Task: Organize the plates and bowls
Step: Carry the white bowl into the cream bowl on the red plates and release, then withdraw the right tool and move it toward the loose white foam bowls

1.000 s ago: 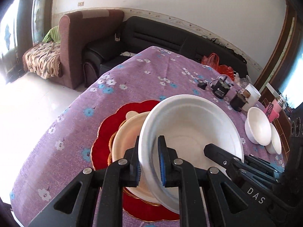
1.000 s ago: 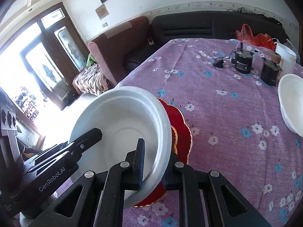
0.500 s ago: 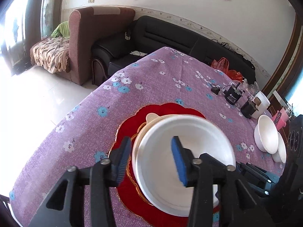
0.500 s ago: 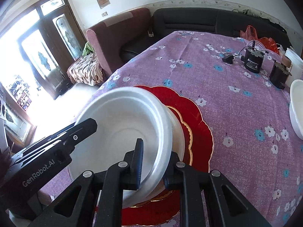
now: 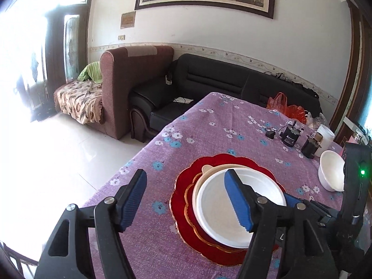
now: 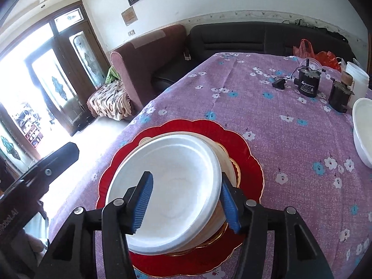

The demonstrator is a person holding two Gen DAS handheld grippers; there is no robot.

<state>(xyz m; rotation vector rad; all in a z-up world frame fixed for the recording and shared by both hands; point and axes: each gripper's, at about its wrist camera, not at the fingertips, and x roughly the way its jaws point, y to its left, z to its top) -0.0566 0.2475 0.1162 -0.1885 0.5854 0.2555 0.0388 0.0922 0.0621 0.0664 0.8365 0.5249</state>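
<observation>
White foam makes up the wide bowl [image 6: 172, 190] that tops the stack near the table's left edge: it sits in a cream dish [image 6: 226, 160], which rests on a gold-rimmed red plate [image 6: 237, 165], itself lying on a larger scalloped red plate [image 6: 202, 130]. Nothing can be seen inside the foam bowl. The stack rests on the purple flowered tablecloth [image 6: 279, 139].

Left of the stack, the left gripper [image 5: 186, 200] has its jaws spread wide and clear of the dishes; they have just been opening, and only cloth and the stack's rim show between them. Its right blue pad crosses the view of the bowl [image 5: 220, 211] without pressing on it.

Over the stack, the right gripper [image 6: 186, 204] straddles the bowl's near rim. Its jaws have just been opening too, with one pad inside the bowl and the other outside the rim, and neither squeezes it.

Right of the stack and well apart from it stands a second white bowl [image 6: 362, 130], its inside bare as far as can be seen. Beyond that bowl, toward the far right corner, are two small black devices [image 6: 307, 83] and a white tub [image 6: 357, 76], whose contents are hidden.
</observation>
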